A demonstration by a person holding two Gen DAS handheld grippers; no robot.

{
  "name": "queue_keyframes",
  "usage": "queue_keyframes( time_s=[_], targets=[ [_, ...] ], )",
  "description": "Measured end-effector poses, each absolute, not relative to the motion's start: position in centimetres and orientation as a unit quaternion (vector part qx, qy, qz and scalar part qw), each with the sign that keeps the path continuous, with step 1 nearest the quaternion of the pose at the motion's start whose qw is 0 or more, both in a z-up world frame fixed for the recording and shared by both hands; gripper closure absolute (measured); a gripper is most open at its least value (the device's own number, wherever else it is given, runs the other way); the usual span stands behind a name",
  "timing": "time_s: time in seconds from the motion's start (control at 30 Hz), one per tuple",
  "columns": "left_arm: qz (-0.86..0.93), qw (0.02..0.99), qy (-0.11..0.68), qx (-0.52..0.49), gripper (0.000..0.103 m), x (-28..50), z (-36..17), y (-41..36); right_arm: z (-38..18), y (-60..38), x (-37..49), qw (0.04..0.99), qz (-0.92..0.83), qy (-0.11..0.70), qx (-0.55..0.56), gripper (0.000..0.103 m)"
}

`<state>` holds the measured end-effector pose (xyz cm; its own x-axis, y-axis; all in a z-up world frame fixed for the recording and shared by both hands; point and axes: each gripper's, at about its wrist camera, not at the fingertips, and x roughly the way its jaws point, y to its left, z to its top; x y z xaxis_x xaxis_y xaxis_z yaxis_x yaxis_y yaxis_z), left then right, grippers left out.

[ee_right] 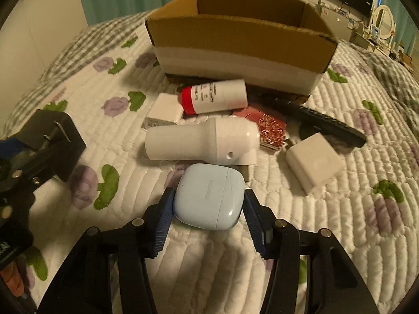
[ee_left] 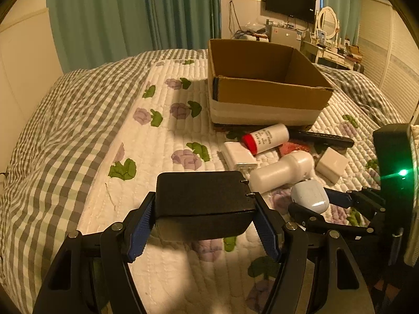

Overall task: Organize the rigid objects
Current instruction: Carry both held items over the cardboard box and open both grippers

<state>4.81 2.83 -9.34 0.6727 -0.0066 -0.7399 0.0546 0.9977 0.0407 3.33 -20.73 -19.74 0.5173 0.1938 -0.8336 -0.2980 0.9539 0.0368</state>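
my left claw is clenched on a matte black charger, a boxy block with rounded edges and two small metal prongs at its right corner. the ribbed blue pads press its two sides, and it sits lifted over the quilt, level, pointing toward the box.

my right claw straddles a pale blue earbud case, smooth, glossy, pebble-shaped with a lid seam. the pads touch or nearly touch its sides; whether it is truly gripped i cannot tell. the case seems to lie on the quilt, just in front of a white plastic bottle-shaped thing lying on its side.

the quilt is white, ridged in stitched rows, printed with purple flowers and green leaves, laid over a grey checked sheet.

beyond lie a white tube with a red cap, a white plug on the left, another white plug on the right, a red bristly brush and a long black comb. the box is open brown cardboard with a white band round its base, standing just behind the pile.
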Motion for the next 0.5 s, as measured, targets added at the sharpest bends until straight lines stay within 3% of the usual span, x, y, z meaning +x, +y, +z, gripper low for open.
queue_keyframes(
  time_s=[0.5],
  targets=[
    [-0.050, 0.940, 0.336, 0.036, 0.032, 3.3, -2.5, -0.7, -10.1, -25.2, -0.1, 0.915, 0.131, 0.376, -0.065, 0.051]
  ],
)
